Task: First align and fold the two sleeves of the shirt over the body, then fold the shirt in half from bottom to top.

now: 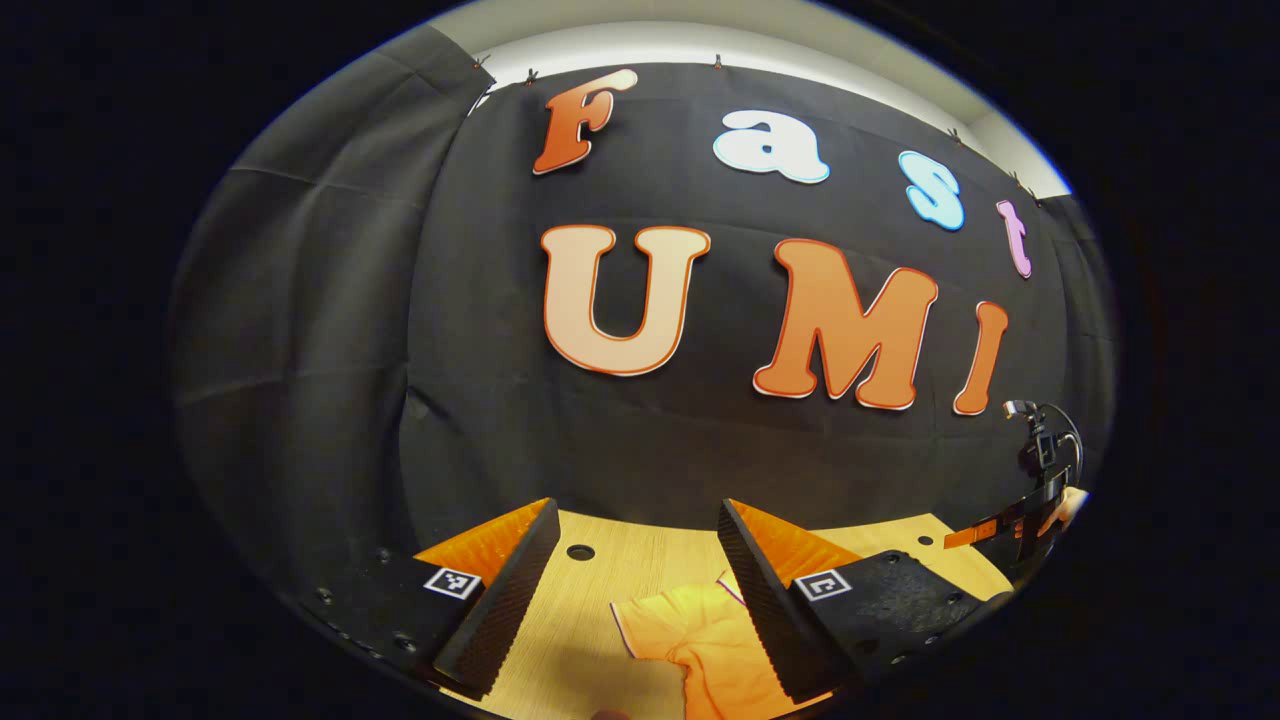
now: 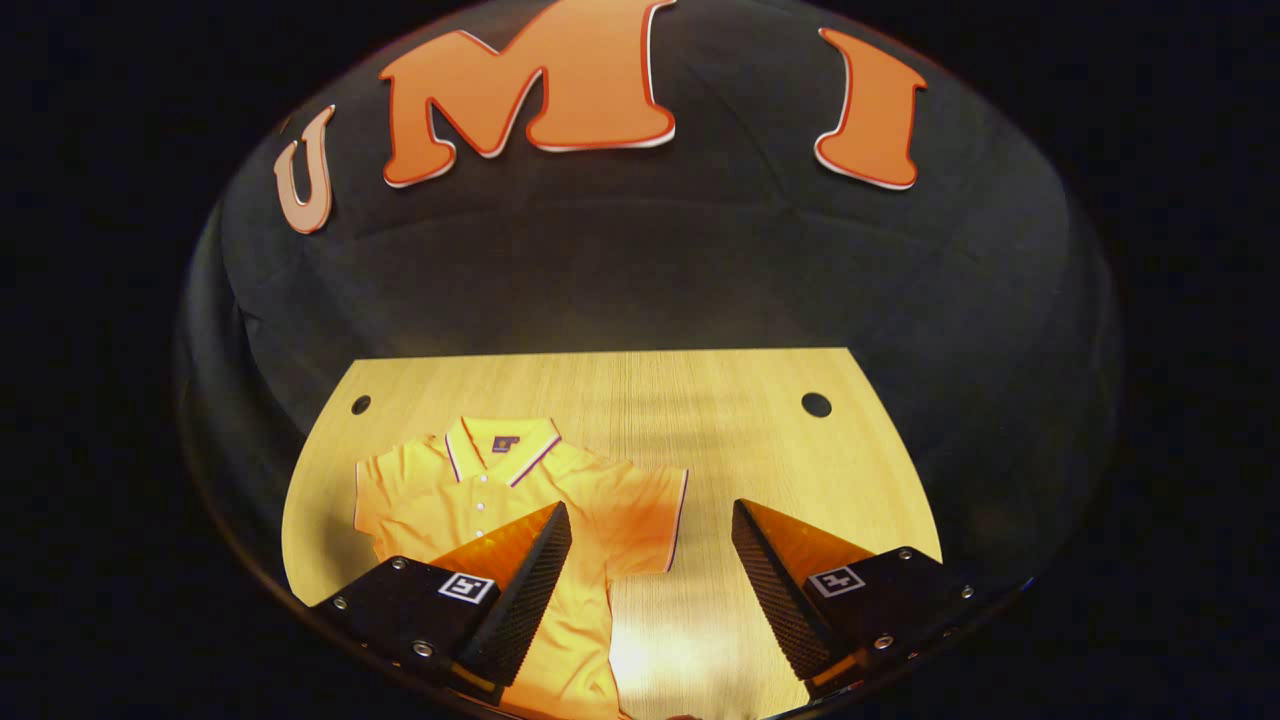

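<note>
An orange polo shirt (image 2: 500,490) lies face up and collar-away on the wooden tabletop (image 2: 700,400), one sleeve (image 2: 650,520) spread flat toward the table's middle. The right hand-held gripper (image 2: 650,560) hovers above that sleeve, fingers spread wide and holding nothing. The left hand-held gripper (image 1: 635,570), likewise spread and empty, hangs over the other sleeve (image 1: 680,625). Neither sleeve looks folded yet. The risk from here: a pinch taken too shallow may catch only the hem and slip free, or one taken too deep may drag the body cloth along, skewing the fold and bunching the shirt.
</note>
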A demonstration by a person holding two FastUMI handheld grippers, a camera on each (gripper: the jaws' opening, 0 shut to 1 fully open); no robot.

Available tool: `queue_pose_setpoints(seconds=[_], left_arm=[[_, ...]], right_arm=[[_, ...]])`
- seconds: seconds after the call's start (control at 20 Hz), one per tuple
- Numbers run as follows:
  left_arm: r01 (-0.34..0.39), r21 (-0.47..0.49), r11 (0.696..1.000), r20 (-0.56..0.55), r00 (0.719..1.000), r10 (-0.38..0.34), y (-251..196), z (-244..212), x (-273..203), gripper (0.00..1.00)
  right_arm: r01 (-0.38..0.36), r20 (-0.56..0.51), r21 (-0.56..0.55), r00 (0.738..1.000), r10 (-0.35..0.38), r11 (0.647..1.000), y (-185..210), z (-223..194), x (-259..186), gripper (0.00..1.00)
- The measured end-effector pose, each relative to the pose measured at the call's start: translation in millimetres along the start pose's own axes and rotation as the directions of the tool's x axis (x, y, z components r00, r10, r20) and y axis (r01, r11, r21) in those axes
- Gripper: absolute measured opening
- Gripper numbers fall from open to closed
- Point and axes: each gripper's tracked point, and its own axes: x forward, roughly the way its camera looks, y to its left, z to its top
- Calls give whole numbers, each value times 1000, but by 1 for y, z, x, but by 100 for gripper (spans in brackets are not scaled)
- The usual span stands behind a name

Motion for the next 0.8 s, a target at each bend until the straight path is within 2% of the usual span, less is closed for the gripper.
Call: queue_pose_setpoints(seconds=[0.25, 0.35, 0.5, 0.8], left_arm=[[-41, -10, 999, -39, 998, 41, 18, -16, 13, 98], [-61, -12, 998, -63, 996, 60, 25, -27, 18, 98], [-76, -25, 997, -89, 993, 73, 31, -38, 23, 98], [-106, -19, 994, -112, 988, 104, 39, -44, 32, 98]], right_arm=[[9, -180, -1, 984, -9, 1000, -7, -28, 62, 99], [-2, -273, 16, 962, 6, 1000, -6, -45, 87, 99], [26, -369, 4, 929, -23, 1000, -17, -66, 117, 99], [60, -458, 36, 888, -37, 998, -25, -85, 158, 99]])
